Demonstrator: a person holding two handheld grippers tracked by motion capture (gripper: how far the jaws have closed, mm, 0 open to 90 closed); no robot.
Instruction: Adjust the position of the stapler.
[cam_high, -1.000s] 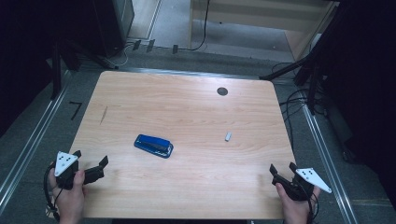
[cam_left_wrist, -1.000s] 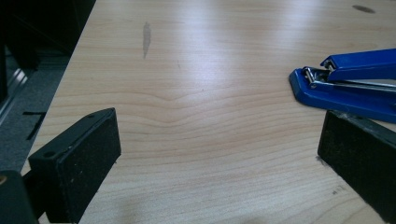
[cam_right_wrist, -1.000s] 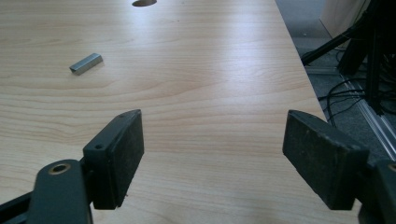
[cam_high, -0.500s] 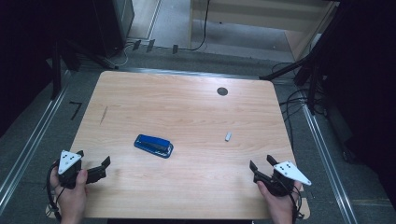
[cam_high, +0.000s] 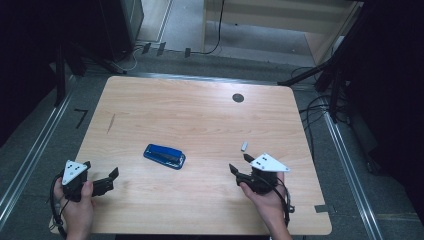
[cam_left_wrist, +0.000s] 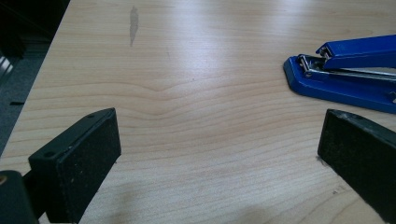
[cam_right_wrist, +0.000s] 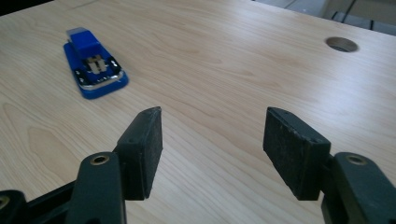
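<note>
- High view: we see a wooden table (cam_high: 200, 115) with a blue stapler (cam_high: 164, 156) lying near its middle, a little toward the person's side.
- We find the left gripper (cam_high: 107, 182) at the near left corner of the table, held in the person's left hand (cam_high: 75, 205); its 2 jaws point toward the stapler but stay well apart from it.
- In the left gripper view, we see those jaws spread wide with only bare wood between them, and the stapler off to the upper right beyond the right-hand jaw.
- The right gripper (cam_high: 239, 164) sits over the near right part of the table, in the right hand (cam_high: 267, 200), with its grey plate on top.
- In the right gripper view, we see its 2 black pads (cam_right_wrist: 144, 149) parted at a middling gap; these jaws have just been closing, and nothing lies between them.
- From that same view the stapler lies ahead and to the left, well apart from the pads.
- A small pale object (cam_high: 244, 146) rests on the wood just beyond the right gripper, near it; we cannot tell what it is.
- A round dark hole (cam_high: 238, 98) marks the far side of the table.
</note>
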